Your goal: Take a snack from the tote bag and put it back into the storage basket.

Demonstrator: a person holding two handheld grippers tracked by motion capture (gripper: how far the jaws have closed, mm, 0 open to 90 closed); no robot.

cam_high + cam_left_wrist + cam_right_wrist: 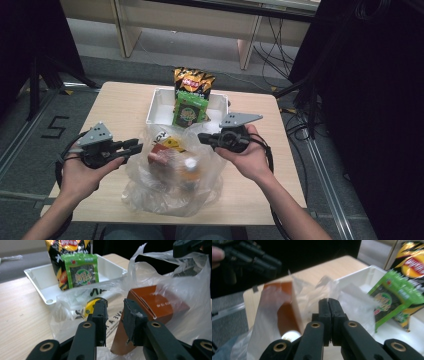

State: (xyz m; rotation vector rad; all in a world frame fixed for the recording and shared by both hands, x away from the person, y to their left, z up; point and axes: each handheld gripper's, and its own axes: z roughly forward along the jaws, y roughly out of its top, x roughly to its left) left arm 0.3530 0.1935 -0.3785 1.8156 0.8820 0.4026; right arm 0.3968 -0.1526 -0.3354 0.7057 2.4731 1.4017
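A clear plastic bag [170, 187] lies in the middle of the table. It holds a brown box [161, 154], a yellow-labelled item [172, 143] and a white-capped bottle [190, 162]. My left gripper [134, 146] is at the bag's left edge. Its jaws stand open [114, 312] just in front of the brown box [155, 305]. My right gripper [201, 137] is at the bag's far right rim. Its jaws are shut [328, 302] on the thin plastic, which is pulled up around them. The brown box [284, 307] and the bottle cap [290, 335] sit below.
A white tray [160, 107] stands behind the bag with a black and yellow chips bag [194, 80] and a green snack packet [190, 110] leaning in it. Bare wood lies to the left and right. The table's edges are close on all sides.
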